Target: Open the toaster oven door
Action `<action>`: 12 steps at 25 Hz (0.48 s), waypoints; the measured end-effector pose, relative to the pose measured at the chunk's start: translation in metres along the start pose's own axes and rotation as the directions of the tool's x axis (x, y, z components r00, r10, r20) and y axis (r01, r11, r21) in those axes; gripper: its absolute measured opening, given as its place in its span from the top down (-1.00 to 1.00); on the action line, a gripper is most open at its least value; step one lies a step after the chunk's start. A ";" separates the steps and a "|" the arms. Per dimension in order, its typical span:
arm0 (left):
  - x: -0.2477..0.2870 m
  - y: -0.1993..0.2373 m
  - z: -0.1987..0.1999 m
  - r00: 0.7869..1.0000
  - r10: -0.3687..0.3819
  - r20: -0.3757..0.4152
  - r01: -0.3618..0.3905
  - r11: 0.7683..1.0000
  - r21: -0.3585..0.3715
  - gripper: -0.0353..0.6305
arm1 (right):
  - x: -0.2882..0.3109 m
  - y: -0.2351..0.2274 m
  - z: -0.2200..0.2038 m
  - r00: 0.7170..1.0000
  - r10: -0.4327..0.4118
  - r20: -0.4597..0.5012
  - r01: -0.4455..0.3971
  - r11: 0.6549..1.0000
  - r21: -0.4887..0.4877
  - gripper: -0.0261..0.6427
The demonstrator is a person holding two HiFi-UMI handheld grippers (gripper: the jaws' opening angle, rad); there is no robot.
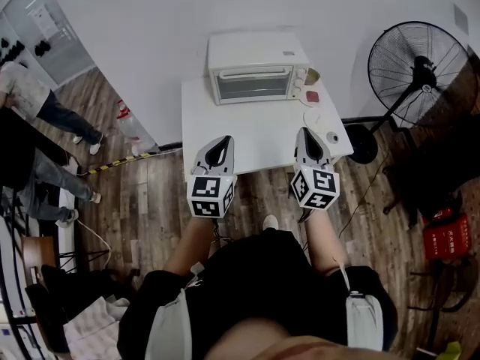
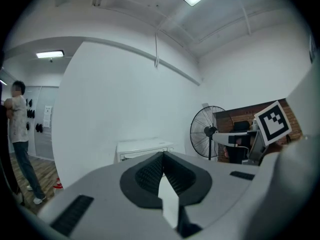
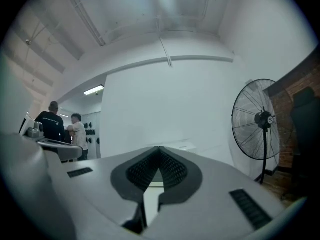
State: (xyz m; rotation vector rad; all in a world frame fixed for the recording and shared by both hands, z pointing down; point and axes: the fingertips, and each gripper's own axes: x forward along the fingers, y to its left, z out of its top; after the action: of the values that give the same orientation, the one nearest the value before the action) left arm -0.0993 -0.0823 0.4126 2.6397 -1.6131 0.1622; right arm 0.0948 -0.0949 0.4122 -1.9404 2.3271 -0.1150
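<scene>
Head view: left tool (image 1: 223,142) and right tool (image 1: 307,135), both narrow and empty, before closed toaster oven (image 1: 255,70).

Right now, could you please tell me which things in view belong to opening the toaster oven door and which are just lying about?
For the job: toaster oven, door closed; left gripper and right gripper, both shut and empty; white table under the oven.
Just lying about: standing fan; red crate on the floor; small red item beside the oven.
</scene>
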 end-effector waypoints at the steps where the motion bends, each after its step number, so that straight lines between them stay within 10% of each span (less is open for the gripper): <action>1: 0.015 0.000 0.004 1.000 0.005 -0.003 -0.005 1.000 0.001 0.86 | 0.013 -0.009 0.002 1.000 0.009 -0.003 -0.009 1.000 0.005 0.91; 12: 0.139 0.003 0.025 0.997 0.073 -0.017 -0.073 0.997 0.000 0.86 | 0.134 -0.079 0.008 0.995 0.087 -0.043 -0.086 0.996 0.025 0.91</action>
State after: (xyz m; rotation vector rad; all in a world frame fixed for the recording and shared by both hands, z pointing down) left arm -0.0375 -0.2091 0.4037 2.5729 -1.7054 0.1868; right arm 0.1494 -0.2405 0.4098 -1.8415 2.4216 -0.1783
